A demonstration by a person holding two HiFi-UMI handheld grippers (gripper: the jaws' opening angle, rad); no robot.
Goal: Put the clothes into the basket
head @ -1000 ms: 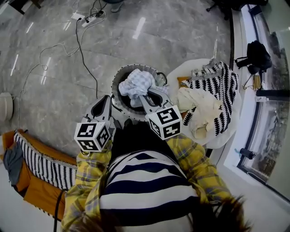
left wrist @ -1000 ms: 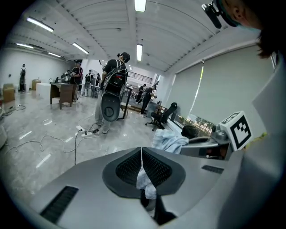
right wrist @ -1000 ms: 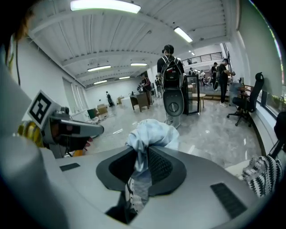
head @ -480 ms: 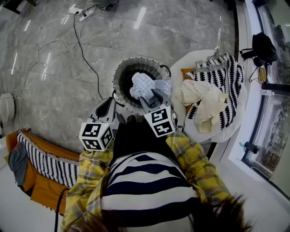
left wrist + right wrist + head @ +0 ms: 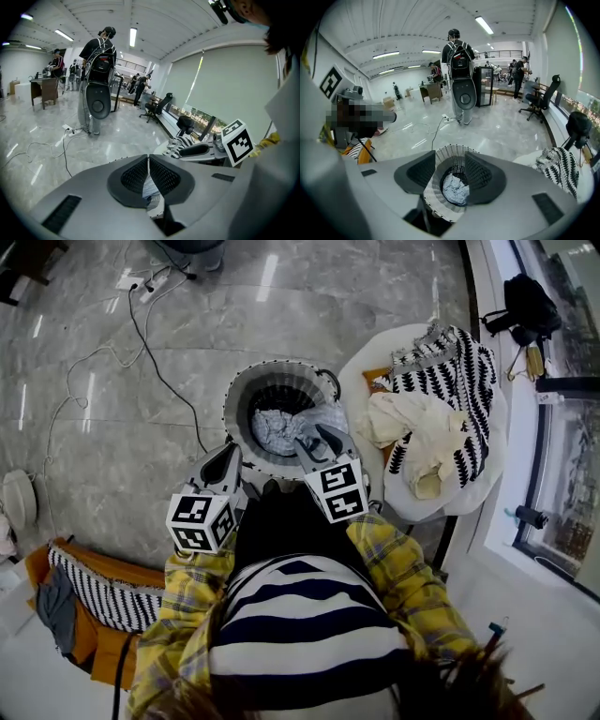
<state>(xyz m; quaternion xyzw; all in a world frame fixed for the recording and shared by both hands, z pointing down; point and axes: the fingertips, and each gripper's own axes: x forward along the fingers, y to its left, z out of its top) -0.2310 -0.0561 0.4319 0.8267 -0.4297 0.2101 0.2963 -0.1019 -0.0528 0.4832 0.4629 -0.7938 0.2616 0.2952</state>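
What a space this was: a big open office-lab hall, polished stone floor (image 5: 94, 474), strip lights (image 5: 484, 24) overhead, desk (image 5: 44, 86), office chairs (image 5: 532, 101), cables (image 5: 64, 152) trailing everywhere.

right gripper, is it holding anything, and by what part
Nothing. The right gripper has just been opening; its fingers stand apart, empty, and the checked cloth lies in the basket.

One basket (image 5: 234, 404), one pale cloth (image 5: 278, 427) in it. One table (image 5: 448, 507) with two garments: one black-and-white knit (image 5: 461, 381), one cream top (image 5: 412, 427). Two tongs: left tongs (image 5: 228, 457), right tongs (image 5: 313, 440). Two marker cubes (image 5: 200, 521). One black bag (image 5: 528, 302). One power strip (image 5: 131, 282). One striped pad (image 5: 94, 582). One person standing nearby (image 5: 458, 61); more far off, too small to count.
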